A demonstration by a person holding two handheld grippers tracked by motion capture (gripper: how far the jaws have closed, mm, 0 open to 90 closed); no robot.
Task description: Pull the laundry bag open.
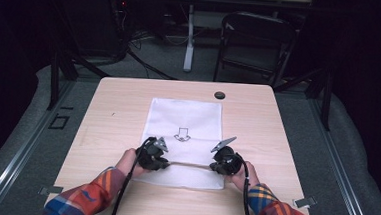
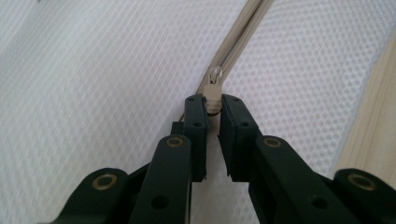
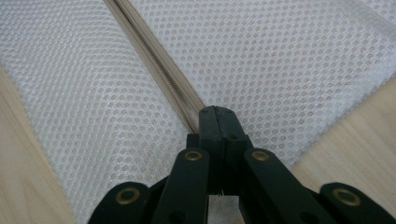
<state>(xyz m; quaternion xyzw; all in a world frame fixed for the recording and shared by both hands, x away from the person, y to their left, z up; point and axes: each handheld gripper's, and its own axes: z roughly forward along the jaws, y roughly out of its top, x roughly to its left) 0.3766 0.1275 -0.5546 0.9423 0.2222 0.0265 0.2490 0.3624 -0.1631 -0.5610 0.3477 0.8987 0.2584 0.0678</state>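
A white mesh bag (image 1: 184, 137) lies flat on the pale wooden table (image 1: 108, 112), a rectangle with a small arrow mark (image 1: 182, 134) printed near its middle. Its beige zipper (image 1: 190, 164) runs straight across the edge nearest the person, from about 9 o'clock to 3 o'clock between the two grippers.

In the high view the left gripper (image 1: 156, 160) sits at the zipper's 9 o'clock end and the right gripper (image 1: 220, 165) at its 3 o'clock end, each held by a hand in a plaid sleeve (image 1: 85, 196) (black bodies, grey three-cornered plates on top).

The left gripper view adds the weave: a fine honeycomb net (image 2: 93, 84), soft and slightly translucent. Here the left gripper (image 2: 212, 109) has its black jaws nearly together, clamped on the beige zipper pull (image 2: 213, 95), whose small clear tip points toward 12 o'clock along the zipper tape.

In the right gripper view the right gripper (image 3: 218, 116) has its jaws pressed fully together on the zipper (image 3: 159, 70) where it meets them; the tape runs off toward 11 o'clock, ribbed and matte. Bare wood grain (image 3: 355, 135) shows at 4 o'clock beyond the bag's edge.
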